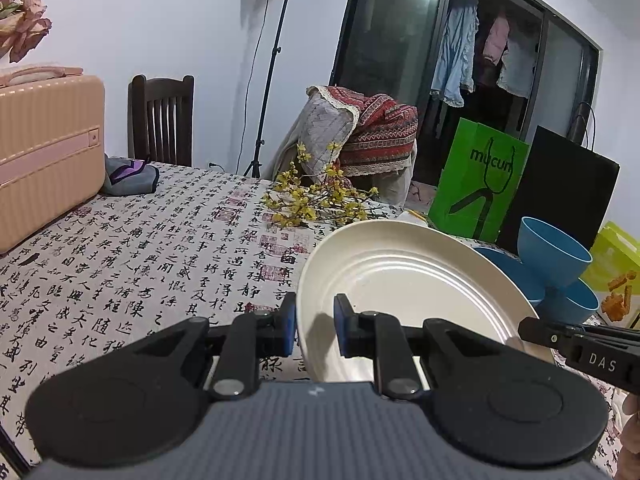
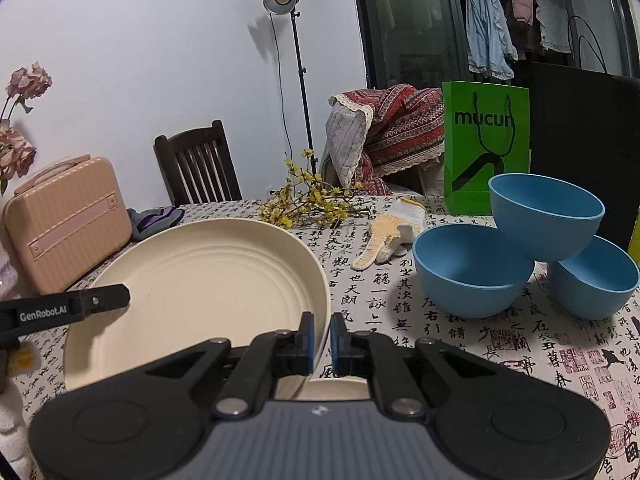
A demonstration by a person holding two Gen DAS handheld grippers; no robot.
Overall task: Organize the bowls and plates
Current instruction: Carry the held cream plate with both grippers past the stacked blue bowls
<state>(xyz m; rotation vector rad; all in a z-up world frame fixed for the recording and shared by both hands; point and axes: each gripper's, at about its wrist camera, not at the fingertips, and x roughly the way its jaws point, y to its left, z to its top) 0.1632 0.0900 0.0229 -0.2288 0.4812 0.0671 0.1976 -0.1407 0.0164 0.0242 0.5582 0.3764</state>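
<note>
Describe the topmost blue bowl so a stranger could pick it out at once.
On the calligraphy-print tablecloth, in front of the green paper bag, three matte blue bowls cluster. The topmost blue bowl sits tilted, raised on the rims of the two lower bowls, which rest on the cloth.

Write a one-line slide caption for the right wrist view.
Right gripper pinches the cream plate's rim beside three blue bowls.

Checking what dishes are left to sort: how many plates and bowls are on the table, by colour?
Cream plate: 1
Blue bowls: 3
Total: 4
</note>
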